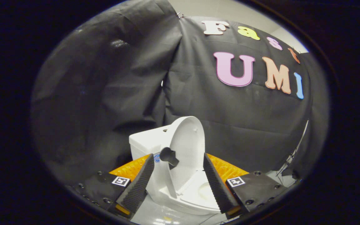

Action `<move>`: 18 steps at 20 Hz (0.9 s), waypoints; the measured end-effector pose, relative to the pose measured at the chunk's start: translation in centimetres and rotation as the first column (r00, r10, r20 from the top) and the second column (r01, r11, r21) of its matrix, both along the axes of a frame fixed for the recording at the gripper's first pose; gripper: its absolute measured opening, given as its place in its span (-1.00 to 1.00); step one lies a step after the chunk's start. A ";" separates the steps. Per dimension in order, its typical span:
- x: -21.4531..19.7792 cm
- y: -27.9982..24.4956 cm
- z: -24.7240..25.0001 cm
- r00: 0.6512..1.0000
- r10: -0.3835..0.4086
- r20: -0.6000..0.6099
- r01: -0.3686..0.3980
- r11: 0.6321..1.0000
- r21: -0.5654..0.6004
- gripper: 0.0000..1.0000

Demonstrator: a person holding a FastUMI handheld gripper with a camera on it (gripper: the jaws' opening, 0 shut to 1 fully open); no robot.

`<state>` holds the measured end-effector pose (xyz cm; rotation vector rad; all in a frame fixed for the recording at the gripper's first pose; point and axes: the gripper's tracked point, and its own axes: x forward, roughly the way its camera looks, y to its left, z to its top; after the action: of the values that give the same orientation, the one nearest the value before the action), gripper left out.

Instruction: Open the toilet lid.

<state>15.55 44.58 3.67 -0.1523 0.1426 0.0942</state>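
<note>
A small white toilet (pixel 167 187) stands just ahead of my fingers on a pale table. Its lid (pixel 188 142) is raised upright, leaning back against the white tank (pixel 145 140), and carries a dark knob-like handle (pixel 168 155) on its left edge. The seat and bowl (pixel 202 192) lie open below, between my fingers. My gripper (pixel 177 162) is open, one finger on each side of the toilet, and neither finger (pixel 137 184) presses on the lid or the bowl.
Black cloth walls close in behind and to both sides of the toilet. Thin cables (pixel 287 164) hang at the right, near the table's far corner. The pale tabletop (pixel 158 215) shows below the toilet.
</note>
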 end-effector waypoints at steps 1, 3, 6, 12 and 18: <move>-0.5 -1.8 0.0 1.000 -0.013 0.005 0.013 1.000 -0.011 0.94; -1.6 -4.7 -0.2 0.999 -0.031 0.017 0.031 0.999 0.007 0.94; -3.2 -8.6 0.6 0.993 -0.081 0.085 0.074 0.993 0.087 0.94; -5.4 -15.8 -1.3 0.980 -0.185 0.071 0.185 0.983 0.004 0.94; -5.6 -19.8 -4.1 0.978 -0.206 -0.001 0.205 0.974 -0.091 0.94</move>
<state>9.98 24.73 -0.41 -0.2261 0.1726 -0.1185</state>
